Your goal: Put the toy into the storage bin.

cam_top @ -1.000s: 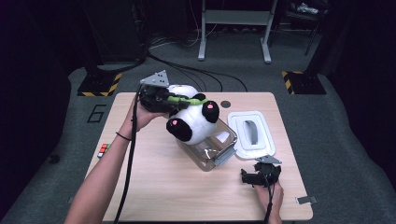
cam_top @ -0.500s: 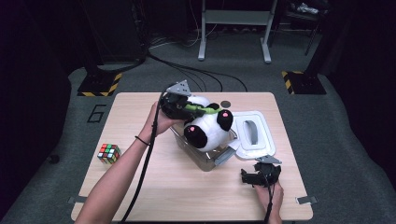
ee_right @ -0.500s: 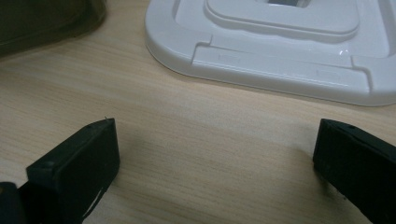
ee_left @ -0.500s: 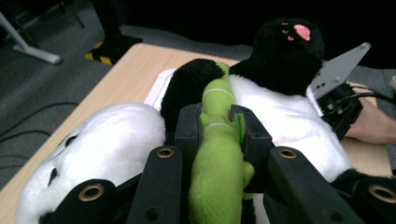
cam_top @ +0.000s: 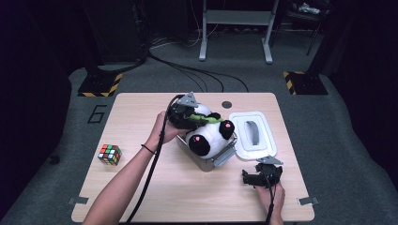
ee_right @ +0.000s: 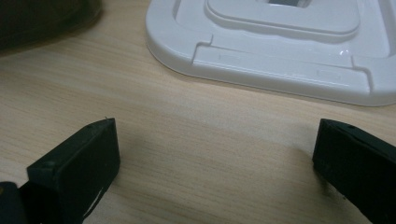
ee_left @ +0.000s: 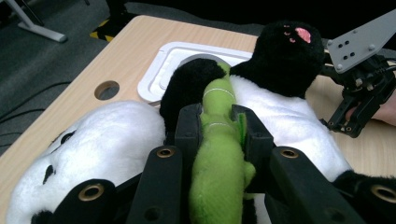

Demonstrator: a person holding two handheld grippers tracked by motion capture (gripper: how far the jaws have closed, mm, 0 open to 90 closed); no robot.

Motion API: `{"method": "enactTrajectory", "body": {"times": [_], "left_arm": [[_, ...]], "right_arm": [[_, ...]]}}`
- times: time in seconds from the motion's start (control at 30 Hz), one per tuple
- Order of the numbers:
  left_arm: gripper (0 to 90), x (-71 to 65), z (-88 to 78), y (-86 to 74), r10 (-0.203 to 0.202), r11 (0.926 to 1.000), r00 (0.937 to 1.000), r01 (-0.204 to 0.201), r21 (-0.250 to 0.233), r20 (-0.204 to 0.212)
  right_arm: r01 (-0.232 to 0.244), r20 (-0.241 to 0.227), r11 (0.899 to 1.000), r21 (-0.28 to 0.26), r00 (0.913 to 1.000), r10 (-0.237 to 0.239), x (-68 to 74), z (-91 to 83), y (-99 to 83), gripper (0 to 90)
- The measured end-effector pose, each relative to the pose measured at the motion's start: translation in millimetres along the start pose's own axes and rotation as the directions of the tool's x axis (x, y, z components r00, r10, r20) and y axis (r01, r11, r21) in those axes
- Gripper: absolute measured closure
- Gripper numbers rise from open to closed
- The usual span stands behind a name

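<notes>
A cube (cam_top: 109, 154) sits near the left edge of the table (cam_top: 141, 187), well apart from the work; the left gripper (cam_top: 187, 116) is clamped on the green stalk (ee_left: 219, 154) of the panda (cam_top: 211, 136), its jaws pinching that narrow strip, probably because it is the one firm handle on so soft a toy; the panda lies in the box (cam_top: 220, 157) at mid-table, its bulk above the rim, so it seems only partly seated; the lid (cam_top: 253, 136) lies flat just right of the box, likely parked there to leave the opening free; the right gripper (cam_top: 258, 179) rests on the table near the lid, jaws wide apart and holding nothing, seemingly waiting to take the lid.
</notes>
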State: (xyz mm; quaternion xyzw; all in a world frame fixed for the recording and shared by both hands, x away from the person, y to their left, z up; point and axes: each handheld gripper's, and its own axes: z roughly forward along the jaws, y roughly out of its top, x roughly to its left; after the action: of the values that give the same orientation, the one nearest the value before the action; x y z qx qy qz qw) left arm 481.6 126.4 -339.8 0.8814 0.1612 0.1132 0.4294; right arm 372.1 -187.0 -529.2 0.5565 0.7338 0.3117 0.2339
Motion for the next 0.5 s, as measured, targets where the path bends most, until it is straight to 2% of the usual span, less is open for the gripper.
{"method": "enactTrajectory", "body": {"times": [0.07,0.17,0.2,0.33,0.4,0.47,0.5], "left_arm": [[72.7,-0.7,1.0,-1.8,-0.025,0.9996,0.9997,0.025,-0.012,-0.002],[71.2,-0.8,2.7,-2.5,-0.03,0.9994,0.9995,0.03,-0.015,-0.006],[70.4,-1.4,4.5,-3.1,-0.05,0.9983,0.9987,0.05,-0.029,-0.005],[66.4,0.4,9.1,-5.8,-0.078,0.9963,0.9969,0.078,-0.036,-0.004],[59.2,1.0,11.3,-7.2,-0.101,0.9944,0.9949,0.101,-0.03,0.009],[48.3,0.8,12.0,-8.1,-0.119,0.9925,0.9928,0.119,-0.031,-0.015],[42.5,1.2,10.7,-8.6,-0.134,0.9904,0.9908,0.134,-0.035,-0.014]], "right_arm": [[0.0,0.0,1.0,0.0,1.0,0.0,0.0,0.0,0.0,0.0],[0.0,0.0,1.0,0.0,1.0,0.0,0.0,0.0,0.0,0.0],[0.0,0.0,1.0,0.0,1.0,0.0,0.0,0.0,0.0,0.0],[0.0,0.0,1.0,-0.001,1.0,0.0,0.0,0.1,0.0,0.0],[0.0,0.0,1.0,0.0,1.0,0.0,0.0,0.0,0.0,0.0],[0.0,0.0,1.0,-0.001,1.0,0.0,0.0,0.1,0.0,0.0],[0.003,0.0,1.0,-0.002,1.0,-0.003,-0.2,0.1,-0.1,0.0]]}}
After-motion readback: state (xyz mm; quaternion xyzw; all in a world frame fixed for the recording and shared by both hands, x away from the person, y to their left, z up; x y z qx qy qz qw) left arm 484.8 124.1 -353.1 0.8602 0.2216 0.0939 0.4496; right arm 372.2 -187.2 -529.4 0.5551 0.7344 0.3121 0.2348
